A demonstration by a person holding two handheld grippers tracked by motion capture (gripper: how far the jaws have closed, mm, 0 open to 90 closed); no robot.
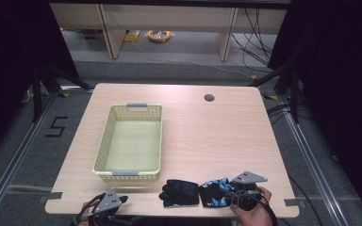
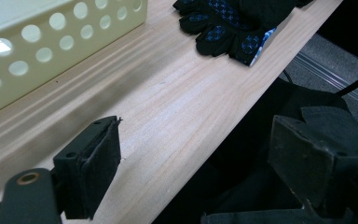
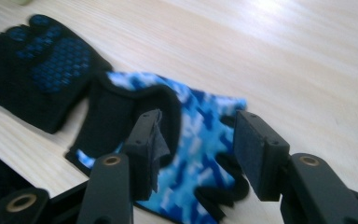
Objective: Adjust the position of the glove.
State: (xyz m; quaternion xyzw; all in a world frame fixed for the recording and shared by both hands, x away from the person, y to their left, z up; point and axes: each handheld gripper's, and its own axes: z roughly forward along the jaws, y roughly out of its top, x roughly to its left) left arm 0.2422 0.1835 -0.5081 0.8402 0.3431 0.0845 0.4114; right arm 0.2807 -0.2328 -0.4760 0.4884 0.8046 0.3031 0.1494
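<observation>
Two gloves lie side by side at the table's front edge. One is a black glove (image 1: 179,192) with blue grip dots, seen again in the left gripper view (image 2: 223,23) and the right gripper view (image 3: 37,65). The other is a blue camouflage glove (image 1: 215,193) (image 3: 209,112), just right of it. My right gripper (image 1: 230,190) (image 3: 200,133) hovers over the blue glove with its jaws apart and its pads (image 3: 256,140) off the cloth. My left gripper (image 1: 121,200) (image 2: 198,140) stands open over the front edge, left of the gloves, with nothing between its jaws.
A pale yellow perforated basket (image 1: 104,141) (image 2: 51,37) with grey handles stands empty on the left half of the wooden table (image 1: 217,141). A round cable hole (image 1: 209,98) sits near the far edge. Black curtains flank the table, with shelving legs beyond.
</observation>
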